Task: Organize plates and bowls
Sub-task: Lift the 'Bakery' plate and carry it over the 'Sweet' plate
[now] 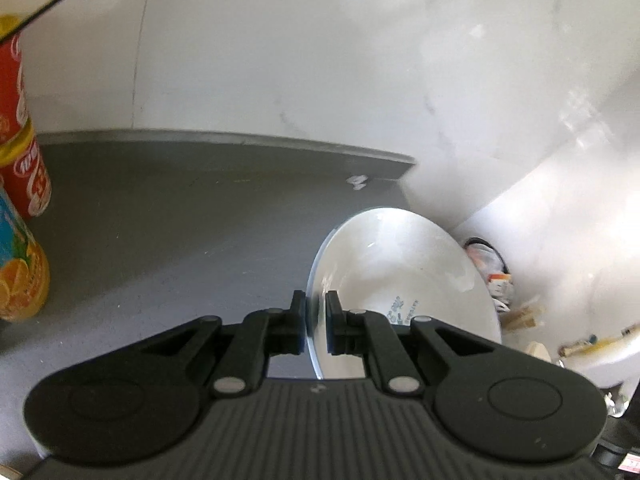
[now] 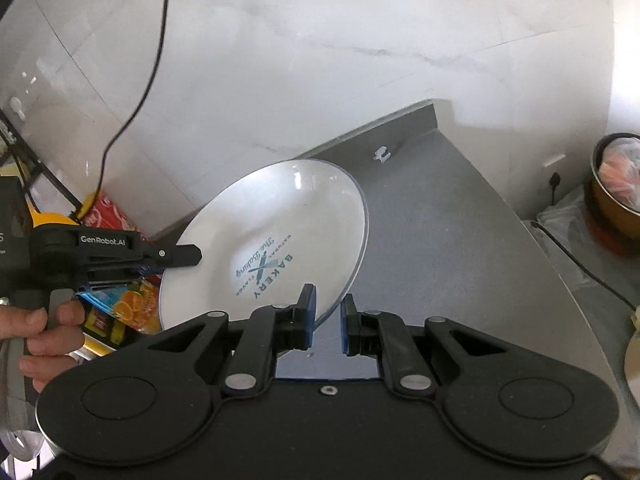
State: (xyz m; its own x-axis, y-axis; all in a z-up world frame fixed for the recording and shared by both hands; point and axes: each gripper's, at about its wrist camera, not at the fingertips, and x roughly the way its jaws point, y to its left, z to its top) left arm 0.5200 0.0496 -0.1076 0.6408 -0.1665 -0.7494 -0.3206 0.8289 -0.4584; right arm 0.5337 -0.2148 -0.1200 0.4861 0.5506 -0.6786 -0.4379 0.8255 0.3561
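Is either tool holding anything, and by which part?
The left tool pinches the white plate by its rim; the right tool is open around the opposite edge.

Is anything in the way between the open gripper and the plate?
Nothing visible. The right gripper is open with the plate rim already sitting between its fingers. The left gripper grips the plate's opposite edge, off to the side. The grey counter beneath looks bare there.

We only get slivers of the soda bottles [image 1: 24, 136] at the left edge, the hand [image 2: 36, 340] is cropped, and the trash bin [image 1: 494, 272] contents are too blurry.
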